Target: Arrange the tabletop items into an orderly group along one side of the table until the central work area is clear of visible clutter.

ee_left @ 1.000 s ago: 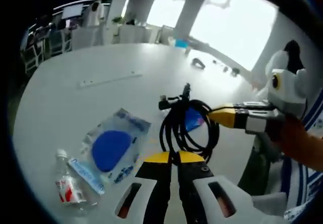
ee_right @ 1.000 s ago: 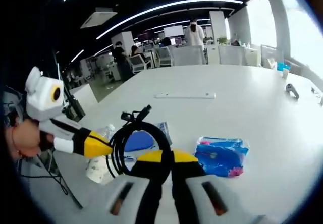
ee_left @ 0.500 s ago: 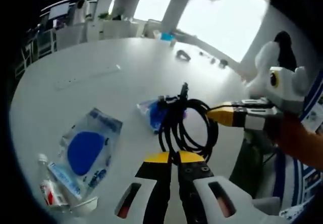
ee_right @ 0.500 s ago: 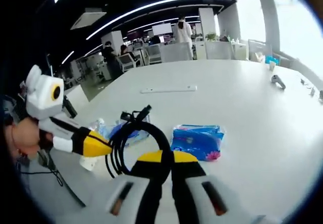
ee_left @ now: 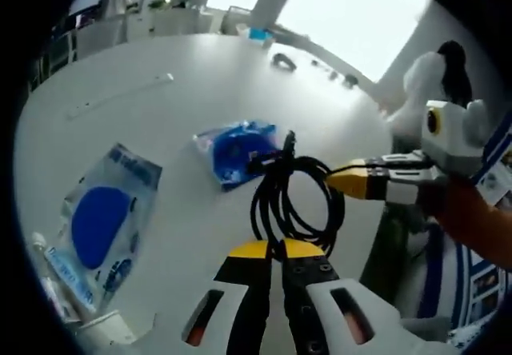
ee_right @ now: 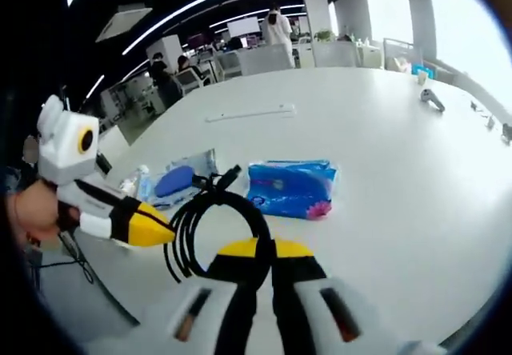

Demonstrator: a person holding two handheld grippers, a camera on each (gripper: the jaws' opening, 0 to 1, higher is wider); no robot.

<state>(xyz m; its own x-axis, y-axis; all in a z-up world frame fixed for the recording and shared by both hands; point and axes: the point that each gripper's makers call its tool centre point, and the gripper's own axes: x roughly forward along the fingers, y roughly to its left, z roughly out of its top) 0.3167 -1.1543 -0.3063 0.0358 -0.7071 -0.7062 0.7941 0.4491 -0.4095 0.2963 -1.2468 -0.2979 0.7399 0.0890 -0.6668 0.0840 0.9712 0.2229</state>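
Note:
A coiled black cable (ee_left: pixel 292 203) hangs above the white table (ee_left: pixel 200 91), held from two sides. My left gripper (ee_left: pixel 272 247) is shut on the coil's near edge. My right gripper (ee_left: pixel 352 183) comes in from the right, pinching the coil's far side. In the right gripper view the right gripper (ee_right: pixel 258 247) is shut on the cable (ee_right: pixel 208 219), and the left gripper (ee_right: pixel 148 227) grips it from the left. A blue tissue pack (ee_right: pixel 290 187) lies just beyond the coil. A clear bag with a blue item (ee_left: pixel 100 223) lies to the left.
A small plastic bottle (ee_right: pixel 132 185) lies beside the clear bag near the table's edge. A long white strip (ee_right: pixel 250 114) rests farther out, and a small dark object (ee_right: pixel 430 97) sits at the far side. Office desks and people stand beyond the table.
Both grippers have carried the cable coil sideways over the table, still shut on it. The tissue pack now shows to the left of the coil in the left gripper view.

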